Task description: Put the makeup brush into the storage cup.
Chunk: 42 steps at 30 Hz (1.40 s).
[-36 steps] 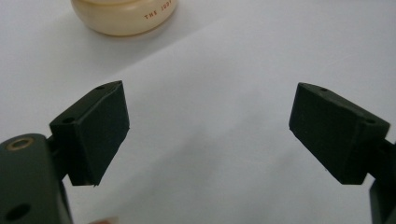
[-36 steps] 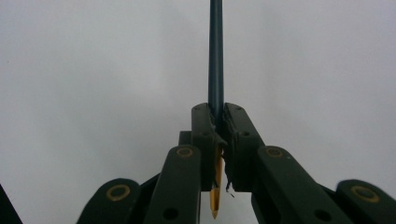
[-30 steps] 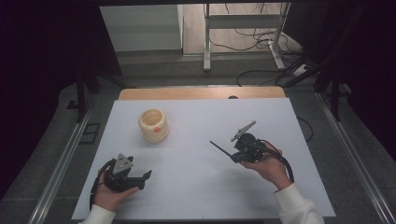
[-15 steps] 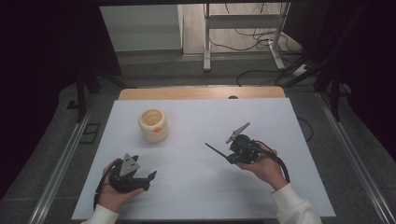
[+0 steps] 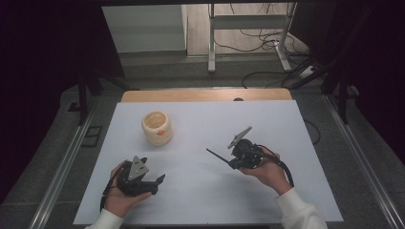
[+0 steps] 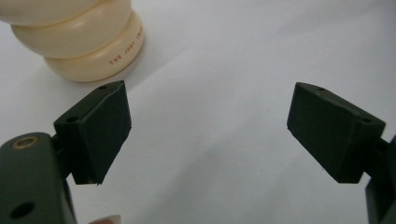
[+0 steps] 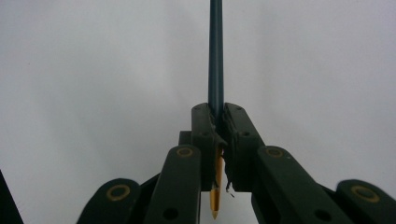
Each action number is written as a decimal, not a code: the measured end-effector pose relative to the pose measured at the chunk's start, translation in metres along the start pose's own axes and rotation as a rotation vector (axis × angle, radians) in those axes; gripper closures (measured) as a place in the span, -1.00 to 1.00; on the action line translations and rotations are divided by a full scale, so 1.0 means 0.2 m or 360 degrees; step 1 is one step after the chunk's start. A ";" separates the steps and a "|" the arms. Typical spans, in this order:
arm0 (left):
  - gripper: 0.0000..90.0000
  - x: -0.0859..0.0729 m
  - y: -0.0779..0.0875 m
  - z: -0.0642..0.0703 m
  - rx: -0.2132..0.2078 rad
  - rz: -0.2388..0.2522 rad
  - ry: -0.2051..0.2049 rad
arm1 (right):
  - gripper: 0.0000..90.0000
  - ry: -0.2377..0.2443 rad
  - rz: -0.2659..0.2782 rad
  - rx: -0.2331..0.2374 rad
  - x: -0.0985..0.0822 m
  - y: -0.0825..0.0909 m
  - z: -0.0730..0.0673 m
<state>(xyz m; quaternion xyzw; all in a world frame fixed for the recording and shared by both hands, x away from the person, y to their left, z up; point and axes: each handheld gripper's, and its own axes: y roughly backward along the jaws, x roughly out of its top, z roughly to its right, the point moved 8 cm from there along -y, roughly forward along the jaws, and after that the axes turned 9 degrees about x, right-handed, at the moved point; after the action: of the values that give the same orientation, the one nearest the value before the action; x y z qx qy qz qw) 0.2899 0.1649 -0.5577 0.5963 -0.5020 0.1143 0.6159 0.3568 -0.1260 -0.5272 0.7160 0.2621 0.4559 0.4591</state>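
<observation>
At the left of the high view, our left gripper [image 5: 152, 182] sits low on the white worktop [image 5: 200, 200], near its front edge, with its jaws released and spread wide; the left gripper view shows the two black pads well apart over bare surface, grasping nothing. Just beyond it, farther back and a little to the right, stands the cream ribbed holder [image 5: 156, 128], upright, with a small orange mark on its side; in the left gripper view its base [image 6: 91, 58] rises close ahead of the left jaw, not touching it. Compared with a second ago, this gripper has drifted slightly nearer to us, so we judge that it is waiting rather than reaching. Moving right, our right gripper [image 5: 230, 161] is clenched on a dark pen [image 5: 216, 155], whose thin shaft juts out leftward toward the middle of the worktop. The right gripper view shows the shaft [image 7: 215, 51] running straight up between the closed jaws, with a gold tip poking out below them. Over the last second this hand has slid leftward and down, carrying the pen along. We take that as the start of the carry toward the holder, which is still well apart from the pen.
</observation>
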 end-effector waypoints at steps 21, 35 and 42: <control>-0.66 0.10 -0.06 0.10 -0.0038 0.0012 -0.0166 | 0.86 0.0045 0.0021 0.0056 0.03 -0.02 -0.04; -0.66 0.13 -0.09 0.15 -0.0062 0.0024 -0.0212 | 0.86 0.0055 0.0022 0.0060 0.03 -0.02 -0.04; -0.66 0.15 -0.10 0.16 -0.0066 0.0022 -0.0228 | 0.86 0.0056 0.0021 0.0061 0.03 -0.03 -0.04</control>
<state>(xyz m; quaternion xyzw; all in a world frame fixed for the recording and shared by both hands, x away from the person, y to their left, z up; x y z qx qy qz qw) 0.3028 0.1197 -0.5544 0.5865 -0.5511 0.0652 0.5900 0.3521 -0.1156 -0.5282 0.7181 0.2743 0.4664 0.4377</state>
